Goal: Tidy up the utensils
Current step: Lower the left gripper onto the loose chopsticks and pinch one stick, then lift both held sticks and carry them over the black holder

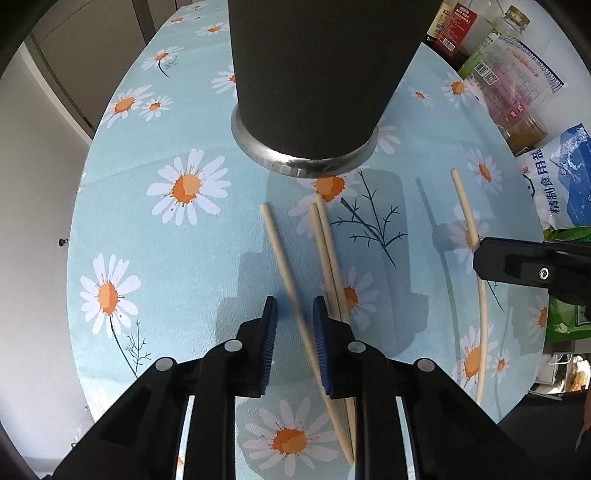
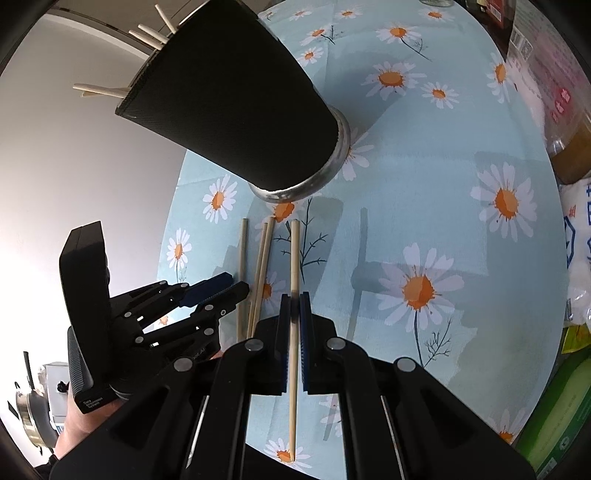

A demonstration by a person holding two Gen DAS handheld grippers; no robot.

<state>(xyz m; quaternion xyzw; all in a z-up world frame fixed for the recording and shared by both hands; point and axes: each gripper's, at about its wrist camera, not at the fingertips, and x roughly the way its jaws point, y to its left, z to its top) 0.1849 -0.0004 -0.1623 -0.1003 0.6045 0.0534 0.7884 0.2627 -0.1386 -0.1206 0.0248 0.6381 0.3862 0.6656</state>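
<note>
A black utensil holder point(image 1: 314, 74) with a metal base stands on the daisy tablecloth point(image 1: 155, 236); in the right wrist view the holder point(image 2: 229, 110) has several chopsticks point(image 2: 147, 37) poking from its top. Before it lie a single chopstick point(image 1: 277, 251) and a pair point(image 1: 328, 251). My left gripper point(image 1: 295, 332) points down over the single one, which runs between the blue pads close to the right pad point(image 1: 320, 332); the left pad stands clear of it. My right gripper point(image 2: 294, 306) is shut on another chopstick point(image 2: 294, 254), held above the cloth. The left gripper point(image 2: 231, 285) appears beside the lying chopsticks point(image 2: 242, 266).
Sauce bottles point(image 1: 456, 29), a spice jar point(image 1: 524, 129), a white salt bag point(image 1: 565, 184) and green packaging point(image 1: 565, 317) crowd the table's right edge. The round table's rim point(image 1: 77, 206) curves along the left. A pan point(image 2: 27, 410) shows far off at lower left.
</note>
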